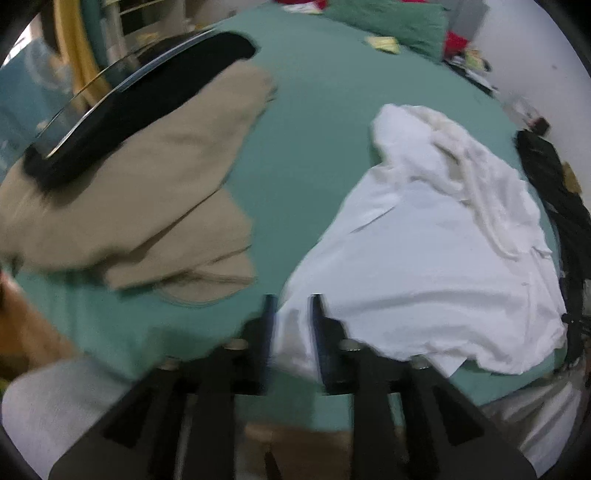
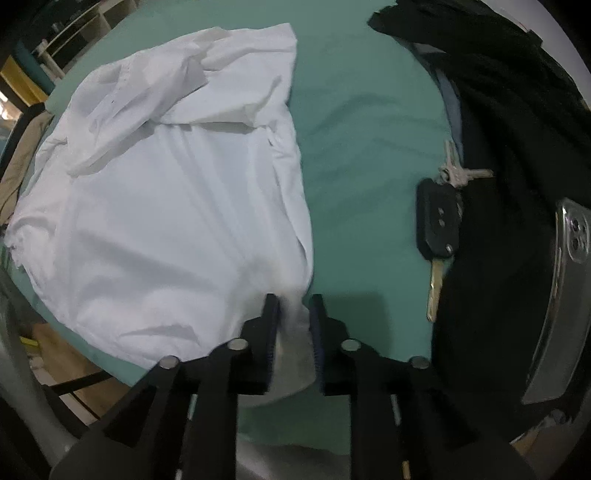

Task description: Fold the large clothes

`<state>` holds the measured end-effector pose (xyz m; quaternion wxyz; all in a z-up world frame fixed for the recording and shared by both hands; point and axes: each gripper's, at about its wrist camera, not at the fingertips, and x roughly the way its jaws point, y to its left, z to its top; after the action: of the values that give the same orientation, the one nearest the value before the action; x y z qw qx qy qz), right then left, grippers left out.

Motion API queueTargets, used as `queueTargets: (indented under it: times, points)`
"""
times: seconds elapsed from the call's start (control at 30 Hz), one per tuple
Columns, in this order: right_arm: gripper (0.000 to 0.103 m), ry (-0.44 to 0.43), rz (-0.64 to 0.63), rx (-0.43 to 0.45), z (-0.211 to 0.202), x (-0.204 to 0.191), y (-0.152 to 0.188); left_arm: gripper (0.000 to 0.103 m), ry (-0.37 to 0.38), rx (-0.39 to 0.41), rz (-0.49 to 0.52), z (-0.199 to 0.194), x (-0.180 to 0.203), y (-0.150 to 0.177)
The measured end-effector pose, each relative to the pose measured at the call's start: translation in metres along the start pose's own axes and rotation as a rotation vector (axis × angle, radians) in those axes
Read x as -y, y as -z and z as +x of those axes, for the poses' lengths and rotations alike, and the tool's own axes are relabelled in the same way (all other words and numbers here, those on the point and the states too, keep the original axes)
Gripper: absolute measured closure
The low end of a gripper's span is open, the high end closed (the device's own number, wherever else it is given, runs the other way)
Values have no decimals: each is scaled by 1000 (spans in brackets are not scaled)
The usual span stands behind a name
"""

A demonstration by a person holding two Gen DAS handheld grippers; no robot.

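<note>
A large white shirt (image 1: 424,258) lies crumpled on the green bed sheet (image 1: 314,129); it also shows in the right wrist view (image 2: 166,203). My left gripper (image 1: 291,302) has its jaws a little apart around the shirt's near left corner. My right gripper (image 2: 293,301) has its jaws a little apart around the shirt's near right corner, with white cloth between the fingers. Both views are blurred by motion.
A beige garment (image 1: 147,206) and a black one (image 1: 140,99) lie at the left. Dark clothes (image 2: 517,147), a car key with a key bunch (image 2: 437,221) and a silver phone (image 2: 569,280) lie at the right. A green pillow (image 1: 391,22) sits at the far end.
</note>
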<state>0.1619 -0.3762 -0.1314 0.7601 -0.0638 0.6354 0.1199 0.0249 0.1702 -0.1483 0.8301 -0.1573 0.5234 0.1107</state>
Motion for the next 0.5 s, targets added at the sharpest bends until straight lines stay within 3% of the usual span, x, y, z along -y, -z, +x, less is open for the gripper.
queueTargets:
  times: [0.1,0.23,0.47,0.5]
  points:
    - [59,-16,59,22,-10,16,7,65,5,33,52,10,13,-12]
    - [56,-77,119,39,-13,34,14,60,-2,-23,68,40,20,-16]
    - [56,-177,77,-55,17,16,9,50,18,-57,57,53,16,-5]
    - [52,-170,57,-76,21,11,8,47,25,-62,52,53,16,-3]
